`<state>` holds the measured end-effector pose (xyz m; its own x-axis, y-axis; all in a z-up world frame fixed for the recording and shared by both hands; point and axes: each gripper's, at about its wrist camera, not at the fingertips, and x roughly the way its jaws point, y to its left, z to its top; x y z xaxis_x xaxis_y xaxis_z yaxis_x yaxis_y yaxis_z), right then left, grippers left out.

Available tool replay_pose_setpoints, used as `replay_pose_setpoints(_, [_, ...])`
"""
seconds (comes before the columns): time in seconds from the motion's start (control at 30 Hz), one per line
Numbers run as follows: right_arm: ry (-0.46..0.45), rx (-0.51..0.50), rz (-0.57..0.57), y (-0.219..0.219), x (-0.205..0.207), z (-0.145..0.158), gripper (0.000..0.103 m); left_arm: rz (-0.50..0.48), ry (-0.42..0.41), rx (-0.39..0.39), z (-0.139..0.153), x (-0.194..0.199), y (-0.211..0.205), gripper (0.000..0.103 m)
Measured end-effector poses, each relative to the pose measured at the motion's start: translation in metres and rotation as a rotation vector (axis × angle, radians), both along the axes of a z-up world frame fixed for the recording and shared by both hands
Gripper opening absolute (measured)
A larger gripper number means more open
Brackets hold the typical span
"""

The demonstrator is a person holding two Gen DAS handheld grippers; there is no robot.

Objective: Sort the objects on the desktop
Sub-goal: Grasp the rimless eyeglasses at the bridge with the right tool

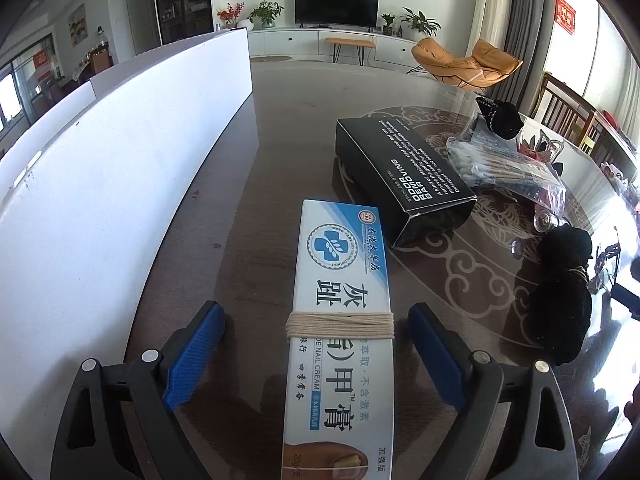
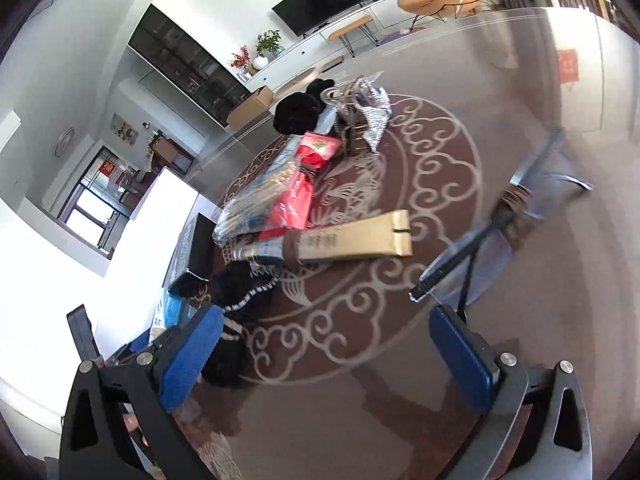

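Nail cream box (image 1: 340, 332), white and blue, wound once with pale string (image 1: 340, 325), lies flat on the glass-topped table (image 1: 288, 128), long axis running straight away from the left wrist camera. It sits between the fingers of the left gripper (image 1: 316, 354), which are spread wide; gaps show on both sides, neither blue pad (image 1: 196, 354) touching the carton. Not gripped.

Just beyond its far end, slightly right: black carton (image 1: 404, 176), white lettering, angled, near corner close to the cream box, contact uncertain. Along the table's left edge runs a large white box (image 1: 120, 184), possibly the sorting bin, though I can't confirm.

Further right, toward the table's middle: clear bag of bundled sticks (image 2: 256, 196), red packet (image 2: 296, 196), gold-and-brown long box (image 2: 344, 240), black knitted items (image 2: 236, 288), crumpled silver pouch (image 2: 368, 116).

Right gripper (image 2: 324, 360): fingers spread, nothing between them, only bare glass and the scroll pattern beneath. Picture is smeared, so detail at the table's right side is unreliable; a dark object (image 2: 468, 248) with its reflection lies there.

Step in hand, my reading: left gripper taking the cream box. To do it well: close across the narrow width, near the string band so the load balances; keep pads square to the long sides; lift clear before swinging, minding the black carton's near corner.
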<state>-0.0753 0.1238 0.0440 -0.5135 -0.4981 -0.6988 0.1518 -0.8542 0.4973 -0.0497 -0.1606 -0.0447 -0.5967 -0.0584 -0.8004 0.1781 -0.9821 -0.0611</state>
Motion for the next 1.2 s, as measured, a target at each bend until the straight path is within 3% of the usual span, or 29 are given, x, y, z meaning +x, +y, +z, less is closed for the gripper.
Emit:
replay_pose_setpoints(0.1, [0.012,0.100,-0.033,0.023,0.019,0.006,0.103,0.001,0.002,0.003,0.000,0.000,0.000,0.093])
replay_pose_setpoints(0.2, [0.016,0.272,-0.097,0.039,0.025,0.004,0.103,0.002,0.002,0.003,0.000,0.000,0.000,0.093])
replay_pose_setpoints(0.33, [0.024,0.408,-0.157,0.048,0.009,-0.001,0.103,0.004,-0.002,-0.004,0.000,0.000,0.000,0.093])
replay_pose_setpoints(0.47, [0.026,0.585,-0.111,0.039,-0.016,-0.007,0.103,0.003,-0.011,-0.022,-0.002,-0.001,0.002,0.093])
replay_pose_setpoints(0.73, [0.048,0.587,0.064,0.030,-0.057,-0.008,0.103,0.003,-0.014,-0.022,-0.002,-0.001,0.002,0.094])
replay_pose_setpoints(0.8, [0.045,0.592,0.120,0.023,-0.063,-0.008,0.103,-0.028,-0.034,-0.016,-0.003,-0.003,0.002,0.103])
replay_pose_setpoints(0.9, [0.025,0.598,0.137,0.021,-0.071,-0.007,0.103,-0.120,-0.064,-0.015,-0.002,-0.004,0.000,0.103])
replay_pose_setpoints(1.07, [0.105,0.581,0.134,0.028,-0.068,-0.009,0.103,-0.122,-0.082,-0.023,-0.001,0.004,-0.013,0.103])
replay_pose_setpoints(1.2, [0.076,0.585,0.166,0.029,-0.074,-0.009,0.103,-0.087,-0.129,-0.011,0.000,-0.005,-0.013,0.103])
